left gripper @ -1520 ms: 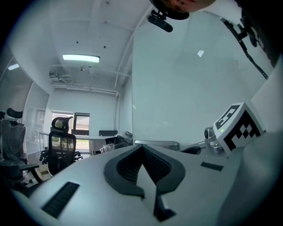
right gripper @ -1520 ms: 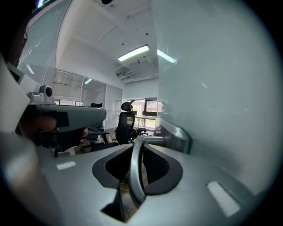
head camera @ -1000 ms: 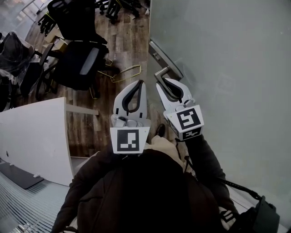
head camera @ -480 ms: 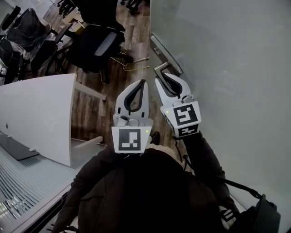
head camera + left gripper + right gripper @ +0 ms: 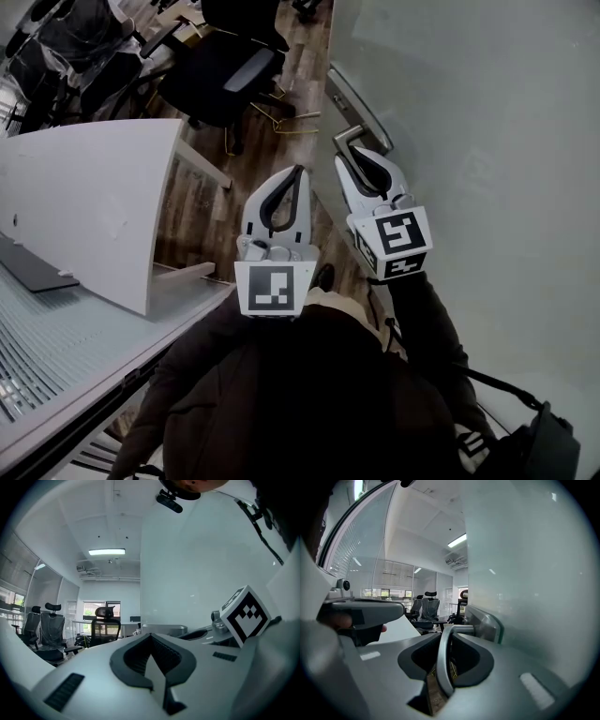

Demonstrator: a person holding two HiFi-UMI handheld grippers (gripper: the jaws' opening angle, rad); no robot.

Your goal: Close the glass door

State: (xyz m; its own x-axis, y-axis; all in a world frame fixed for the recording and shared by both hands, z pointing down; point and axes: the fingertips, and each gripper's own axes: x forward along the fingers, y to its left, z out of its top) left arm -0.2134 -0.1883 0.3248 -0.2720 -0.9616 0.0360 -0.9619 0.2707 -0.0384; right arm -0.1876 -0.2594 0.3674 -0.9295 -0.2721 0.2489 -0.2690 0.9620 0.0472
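The frosted glass door [image 5: 478, 141] fills the right side of the head view. Its metal lever handle [image 5: 345, 139] sticks out from a long lock plate [image 5: 354, 97]. My right gripper [image 5: 360, 161] is shut on the lever. In the right gripper view the lever [image 5: 442, 667] runs down between the dark pads of that gripper [image 5: 446, 641], next to the plate [image 5: 485, 623]. My left gripper [image 5: 296, 174] hangs just left of it, shut on nothing and apart from the door. In the left gripper view that gripper [image 5: 151, 641] has its pads meeting, with the right gripper's marker cube [image 5: 243, 616] alongside.
A white desk [image 5: 84, 206] stands to the left, close to my body. Black office chairs [image 5: 230, 66] stand further off on the wood floor, with a yellow wire frame [image 5: 291, 122] lying near them. A ribbed grey surface [image 5: 37, 347] runs along the lower left.
The view has shifted: the desk and chairs have slid rightwards and the desk fills more of the left side. Both grippers hold the same pose, the right one still shut on the lever.
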